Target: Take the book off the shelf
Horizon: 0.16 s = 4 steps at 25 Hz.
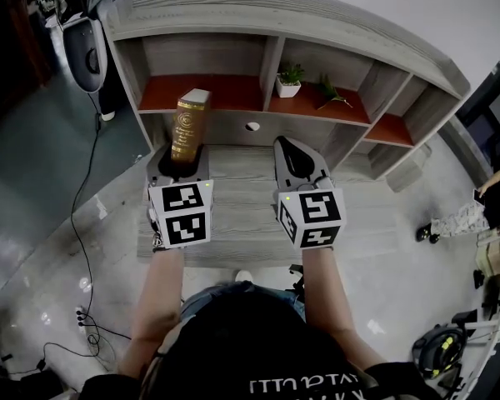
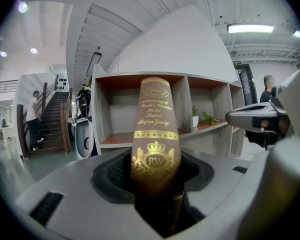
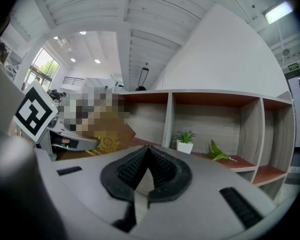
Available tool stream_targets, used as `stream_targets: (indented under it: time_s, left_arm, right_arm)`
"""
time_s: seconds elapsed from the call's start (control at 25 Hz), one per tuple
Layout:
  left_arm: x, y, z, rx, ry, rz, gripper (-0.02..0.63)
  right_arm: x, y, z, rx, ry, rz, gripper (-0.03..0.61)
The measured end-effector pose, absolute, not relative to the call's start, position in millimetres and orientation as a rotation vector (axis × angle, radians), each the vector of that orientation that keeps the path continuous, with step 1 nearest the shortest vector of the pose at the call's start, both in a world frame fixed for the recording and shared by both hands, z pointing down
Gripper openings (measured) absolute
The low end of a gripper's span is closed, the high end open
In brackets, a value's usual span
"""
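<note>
A brown book with gold print [image 1: 187, 127] stands upright between the jaws of my left gripper [image 1: 179, 158], which is shut on its lower end. The book is out in front of the shelf [image 1: 233, 94], over the wooden desk top. In the left gripper view the book's spine [image 2: 156, 134] rises from the left gripper [image 2: 155, 170] and hides the middle of the shelf [image 2: 115, 109]. My right gripper [image 1: 293, 152] hovers beside it on the right, shut on nothing. In the right gripper view the right gripper [image 3: 147, 159] shows its pads touching, with the book [image 3: 107, 136] at the left.
A small potted plant [image 1: 289, 80] and a green sprig [image 1: 332, 92] sit in the middle compartment. The desk top [image 1: 242, 223] lies under both grippers. A cable [image 1: 87, 248] runs over the floor at the left. A person [image 2: 35, 114] stands by stairs.
</note>
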State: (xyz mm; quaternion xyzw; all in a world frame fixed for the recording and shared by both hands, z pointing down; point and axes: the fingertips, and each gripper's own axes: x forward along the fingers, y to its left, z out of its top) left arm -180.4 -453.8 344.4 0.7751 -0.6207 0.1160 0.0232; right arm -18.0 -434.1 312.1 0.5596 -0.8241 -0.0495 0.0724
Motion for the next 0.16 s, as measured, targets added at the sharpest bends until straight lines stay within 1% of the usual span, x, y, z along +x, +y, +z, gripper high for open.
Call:
stream_targets:
  time_s: [0.16]
  left_arm:
    - [-180.1,-455.4,344.2,2.403,-1.919,0.355,0.227]
  right_arm:
    - [-20.0,-436.8,311.1,1.677,-2.478,-0.148,0.009]
